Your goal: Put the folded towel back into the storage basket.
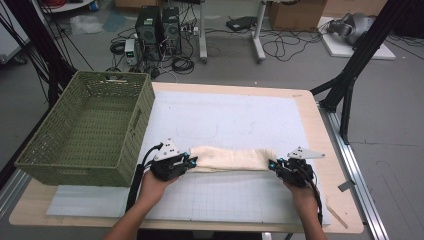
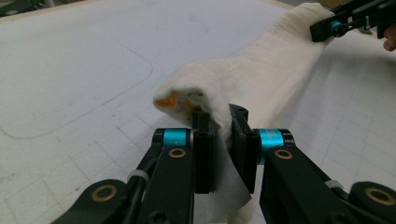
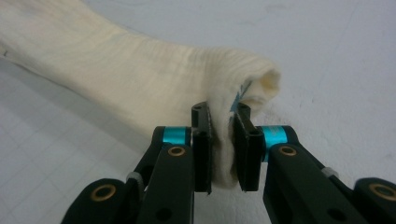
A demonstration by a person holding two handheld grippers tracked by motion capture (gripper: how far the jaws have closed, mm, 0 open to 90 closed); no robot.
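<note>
A cream cloth (image 1: 231,159), folded into a long band, lies across the white gridded mat (image 1: 240,125) near the table's front. My left gripper (image 1: 190,162) is shut on the band's left end; in the left gripper view the cloth (image 2: 261,79) is pinched between the pads of that left gripper (image 2: 224,140), and an orange patch shows inside the fold. My right gripper (image 1: 272,165) is shut on the right end, where the cloth (image 3: 140,79) bunches between the pads of that right gripper (image 3: 225,140). The other hand's gripper (image 2: 355,18) shows far off at the upper right.
A green woven basket (image 1: 130,135) stands at the table's left, close to my left hand. Beyond the table are computer towers (image 1: 157,30), cables and a black frame leg (image 1: 350,80). The table's right edge runs just past my right hand.
</note>
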